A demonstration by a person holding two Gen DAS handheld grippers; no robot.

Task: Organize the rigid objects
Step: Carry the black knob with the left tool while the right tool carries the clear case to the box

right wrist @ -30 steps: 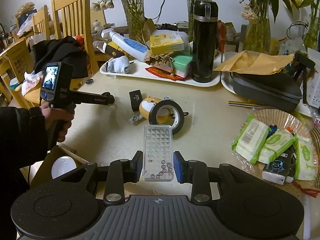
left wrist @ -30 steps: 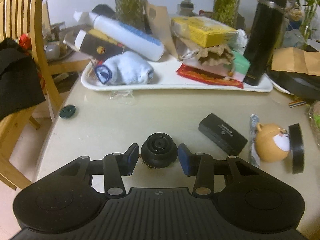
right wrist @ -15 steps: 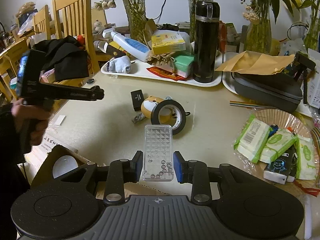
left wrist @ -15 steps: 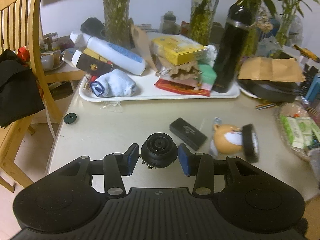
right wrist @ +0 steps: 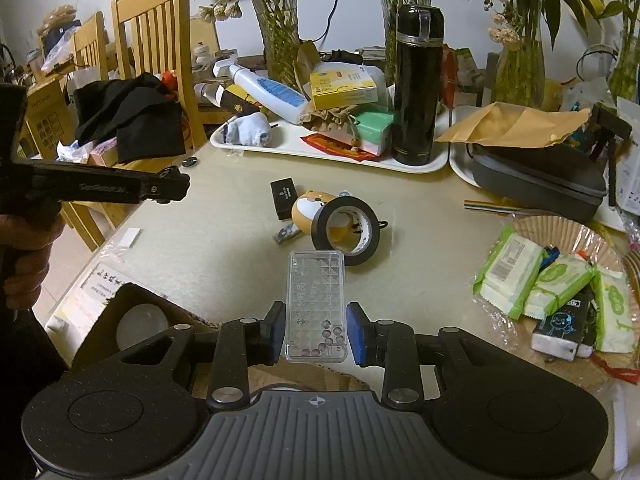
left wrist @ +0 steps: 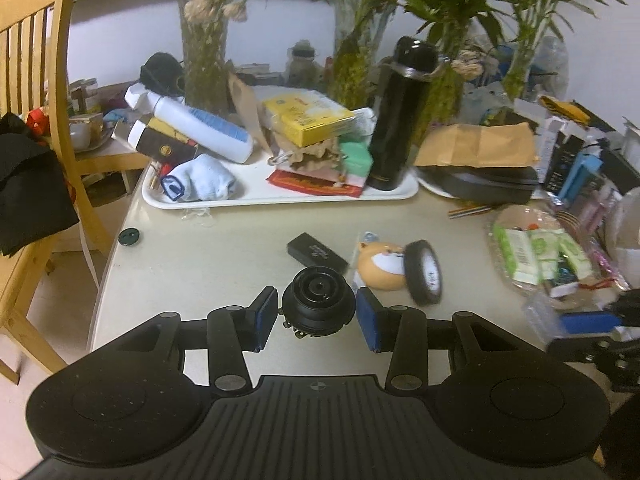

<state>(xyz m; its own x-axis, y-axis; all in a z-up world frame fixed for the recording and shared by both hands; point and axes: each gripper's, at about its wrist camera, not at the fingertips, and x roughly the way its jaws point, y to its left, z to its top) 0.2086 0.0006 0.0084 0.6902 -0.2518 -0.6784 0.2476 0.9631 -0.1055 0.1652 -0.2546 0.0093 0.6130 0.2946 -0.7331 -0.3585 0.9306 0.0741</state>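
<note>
Left gripper [left wrist: 317, 322]: jaws clamped on a round black lens-like knob [left wrist: 319, 305], held clear above the beige tabletop [left wrist: 224, 256]. Right gripper [right wrist: 316, 334]: jaws closed on a clear rectangular plastic case [right wrist: 316, 308] with small beads at its near end, also off the tabletop. Ahead lie a black tape roll [right wrist: 346, 229] touching an orange dog-shaped toy [right wrist: 310, 210], and just beside the toy a small black box [right wrist: 282, 195].

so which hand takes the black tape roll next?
Neither is free: the left gripper holds the round black part, the right gripper the clear plastic case. The tape roll stands just beyond the case, so right, once emptied.
</note>
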